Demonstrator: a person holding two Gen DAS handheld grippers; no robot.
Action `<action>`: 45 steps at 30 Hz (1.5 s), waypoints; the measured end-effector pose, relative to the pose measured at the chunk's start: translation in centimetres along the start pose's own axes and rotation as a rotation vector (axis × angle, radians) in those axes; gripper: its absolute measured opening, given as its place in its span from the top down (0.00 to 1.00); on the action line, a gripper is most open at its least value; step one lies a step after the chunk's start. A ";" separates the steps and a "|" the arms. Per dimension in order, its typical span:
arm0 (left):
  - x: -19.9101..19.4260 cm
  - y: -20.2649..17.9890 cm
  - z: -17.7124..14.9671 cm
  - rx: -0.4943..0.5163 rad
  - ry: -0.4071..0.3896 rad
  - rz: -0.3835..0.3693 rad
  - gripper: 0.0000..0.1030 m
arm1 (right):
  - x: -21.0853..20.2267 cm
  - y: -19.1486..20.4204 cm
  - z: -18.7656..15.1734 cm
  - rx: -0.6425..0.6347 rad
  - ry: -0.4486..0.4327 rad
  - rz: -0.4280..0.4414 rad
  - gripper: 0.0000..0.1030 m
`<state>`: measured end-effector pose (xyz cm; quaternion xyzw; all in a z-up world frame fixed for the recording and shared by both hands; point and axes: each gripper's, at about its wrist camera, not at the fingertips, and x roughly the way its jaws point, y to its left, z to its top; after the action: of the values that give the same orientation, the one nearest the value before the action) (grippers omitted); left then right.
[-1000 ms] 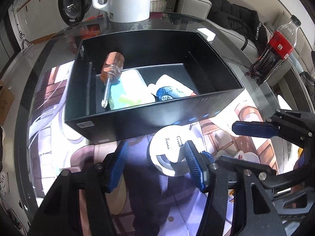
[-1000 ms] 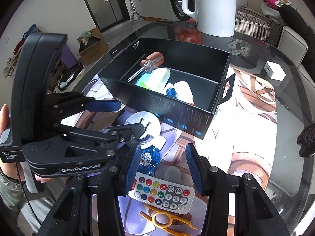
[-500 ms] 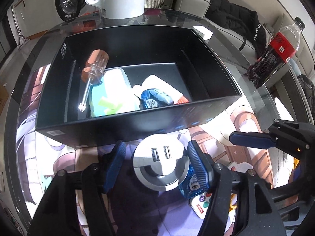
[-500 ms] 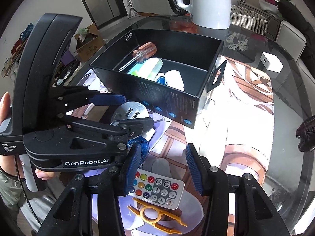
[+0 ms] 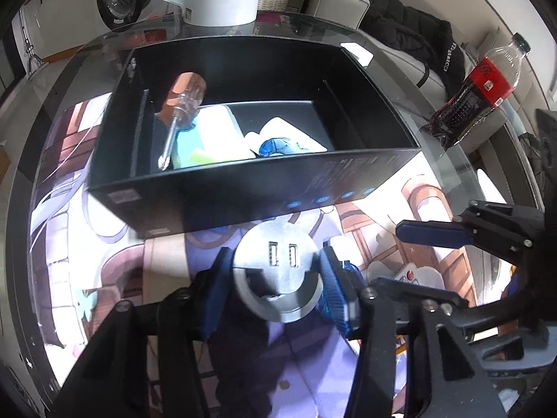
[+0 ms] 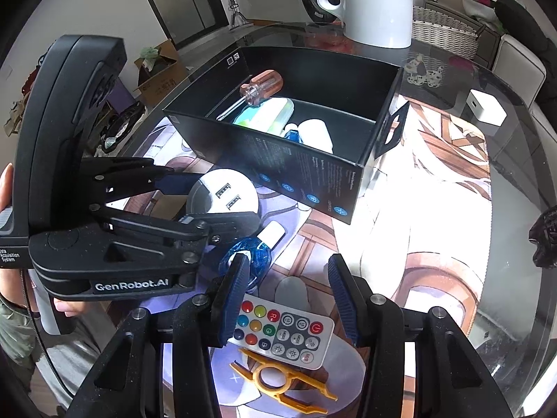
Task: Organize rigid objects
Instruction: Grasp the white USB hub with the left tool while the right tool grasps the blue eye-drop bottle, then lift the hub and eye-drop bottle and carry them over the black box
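We are holding the round silver USB hub in our left hand-held gripper, whose blue pads are pressing on its two sides, just in front of the near wall of the black box; from the right wrist view the hub is sitting close to that same wall, though we cannot tell whether it is resting on the surface or raised off it. Our right hand-held gripper is hanging wide open with nothing between its fingers, above a white remote with coloured buttons and just beside a blue bottle with a white cap (this lies between the two grippers). A yellow plastic tool is lying right beside the remote's near edge. Inside the box an orange-handled screwdriver is leaning tilted against the left side, next to a pale green and white case, a second blue item and a white object. Beyond the box a white kettle is standing, and a cola bottle is standing off to the right.
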<state>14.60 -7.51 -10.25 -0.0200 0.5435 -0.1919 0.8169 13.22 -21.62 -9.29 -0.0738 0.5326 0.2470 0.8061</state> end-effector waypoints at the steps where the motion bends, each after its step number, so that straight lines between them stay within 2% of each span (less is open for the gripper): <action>1: -0.3 0.2 -0.2 0.000 0.002 -0.001 0.58 | 0.2 0.1 0.0 -0.002 0.004 0.001 0.53; 12: -1.5 1.7 -1.9 0.003 0.006 0.012 0.55 | 2.3 2.4 1.2 -0.028 0.038 0.016 0.53; 16: -1.6 2.0 -2.0 -0.003 0.006 0.012 0.46 | 3.3 3.4 0.8 -0.054 0.051 -0.017 0.53; 18: -1.7 1.8 -1.9 0.003 0.005 0.003 0.45 | 3.3 3.4 0.9 -0.055 0.052 -0.031 0.53; 20: -1.7 1.3 -1.9 0.013 0.004 0.005 0.39 | 3.4 3.2 0.9 -0.066 0.056 -0.046 0.64; 21: -1.6 1.1 -1.8 0.019 0.004 0.009 0.38 | 3.3 3.1 1.0 -0.070 0.059 -0.055 0.66; 24: -1.2 0.5 -1.7 0.031 0.010 0.019 0.38 | 3.0 2.4 0.9 -0.063 0.061 -0.060 0.70; 30: -0.2 0.1 -1.7 0.047 0.031 0.055 0.38 | 2.5 1.4 0.8 -0.044 0.045 -0.071 0.70; 35: -0.1 0.0 -1.6 0.061 0.026 0.091 0.45 | 2.8 0.8 1.2 -0.041 0.044 -0.072 0.63; 39: -0.1 0.1 -1.7 0.065 0.029 0.092 0.45 | 3.2 1.2 1.4 -0.058 0.044 -0.083 0.63; 40: -0.1 0.1 -1.7 0.066 0.029 0.094 0.45 | 3.2 1.2 1.4 -0.061 0.044 -0.087 0.64; 41: -0.1 0.0 -1.7 0.068 0.029 0.096 0.45 | 3.2 1.3 1.3 -0.065 0.044 -0.093 0.69; 45: -0.4 0.1 -1.7 0.063 0.021 0.091 0.45 | 3.3 1.7 1.2 -0.078 0.044 -0.096 0.71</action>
<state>13.00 -7.00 -10.65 0.0324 0.5462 -0.1720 0.8192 14.44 -18.64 -11.55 -0.1362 0.5360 0.2270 0.8017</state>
